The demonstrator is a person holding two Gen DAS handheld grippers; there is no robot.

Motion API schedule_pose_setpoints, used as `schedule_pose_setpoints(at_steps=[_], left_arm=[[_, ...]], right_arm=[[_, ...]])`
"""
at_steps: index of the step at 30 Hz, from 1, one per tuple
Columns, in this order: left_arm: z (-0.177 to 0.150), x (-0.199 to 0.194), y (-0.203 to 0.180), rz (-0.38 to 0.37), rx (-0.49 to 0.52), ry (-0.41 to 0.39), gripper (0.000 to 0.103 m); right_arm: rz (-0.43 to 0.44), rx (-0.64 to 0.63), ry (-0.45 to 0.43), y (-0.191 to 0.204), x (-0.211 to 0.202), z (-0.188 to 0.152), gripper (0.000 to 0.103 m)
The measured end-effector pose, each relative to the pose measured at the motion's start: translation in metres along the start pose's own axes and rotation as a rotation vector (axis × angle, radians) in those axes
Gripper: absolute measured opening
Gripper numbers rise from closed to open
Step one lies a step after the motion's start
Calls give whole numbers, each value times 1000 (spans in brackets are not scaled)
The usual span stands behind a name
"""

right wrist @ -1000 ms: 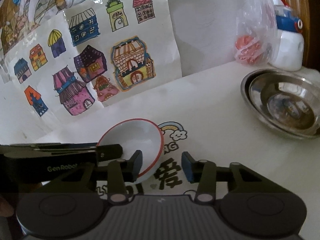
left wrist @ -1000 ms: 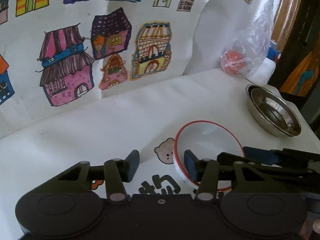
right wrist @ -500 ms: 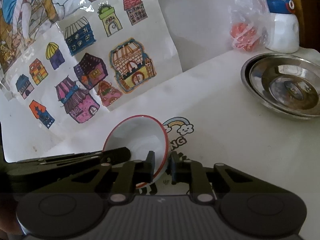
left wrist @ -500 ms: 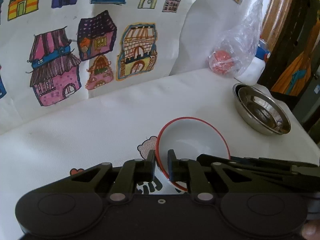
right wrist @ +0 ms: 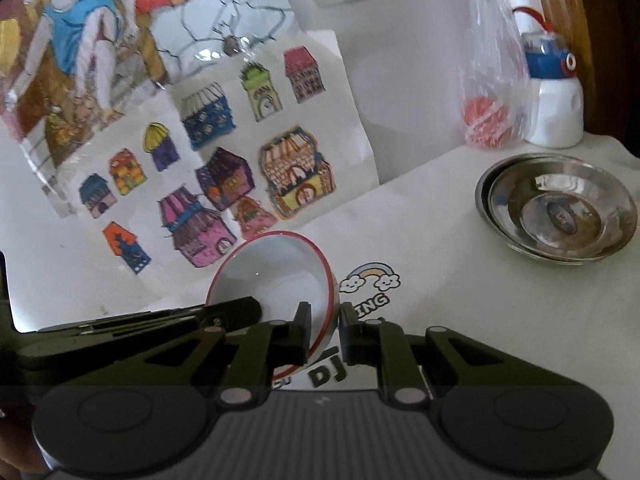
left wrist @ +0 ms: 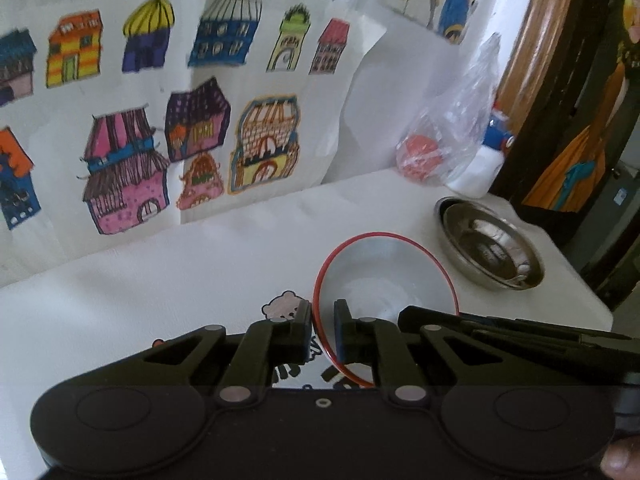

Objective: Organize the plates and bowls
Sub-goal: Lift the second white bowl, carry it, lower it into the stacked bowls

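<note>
Left tool (left wrist: 323,330) and right tool (right wrist: 325,332) both clamp opposite rims of white red-rimmed bowl (left wrist: 384,276), stacked steel bowls (right wrist: 556,210) nearby on bench (right wrist: 500,320).

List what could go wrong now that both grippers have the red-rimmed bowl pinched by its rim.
1. The left gripper and right gripper clamp only the thin rim of the red-rimmed bowl; it may slip or tilt out.
2. Uneven hand motion could twist it.
3. It may knock the stacked steel bowls when it is set there.

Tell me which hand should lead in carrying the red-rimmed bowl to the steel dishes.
Right, probably. Both tongs, left and right, grip the red-rimmed bowl, but the right grips the side nearer the steel dishes.
</note>
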State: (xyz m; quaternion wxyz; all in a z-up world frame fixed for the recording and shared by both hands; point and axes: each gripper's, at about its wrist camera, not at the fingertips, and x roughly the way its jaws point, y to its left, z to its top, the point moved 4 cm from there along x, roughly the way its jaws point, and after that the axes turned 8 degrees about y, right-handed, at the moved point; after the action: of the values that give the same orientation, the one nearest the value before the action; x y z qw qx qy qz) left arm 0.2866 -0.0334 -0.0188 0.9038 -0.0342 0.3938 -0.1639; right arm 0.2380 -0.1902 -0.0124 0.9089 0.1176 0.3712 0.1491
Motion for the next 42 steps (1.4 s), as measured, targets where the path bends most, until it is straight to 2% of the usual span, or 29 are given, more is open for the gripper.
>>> schedule_pose_setpoints(at_steps=[14,22,37,42], left_arm=[[-25,-84,-18,5,36,-92,11],[-46,-120,-24,-7,47,-123,11],[-100,-153,-34,-21,102,-90,12],[-116,-151,-33,-25,105,-53,12]], right_arm=[[22,-58,-55,41,-70,-23,16],[24,-92,-66,55,-98,-48,16],[53,-101,21,54,-123,-102,17],[63,-107,91,50,-121,-121,17]])
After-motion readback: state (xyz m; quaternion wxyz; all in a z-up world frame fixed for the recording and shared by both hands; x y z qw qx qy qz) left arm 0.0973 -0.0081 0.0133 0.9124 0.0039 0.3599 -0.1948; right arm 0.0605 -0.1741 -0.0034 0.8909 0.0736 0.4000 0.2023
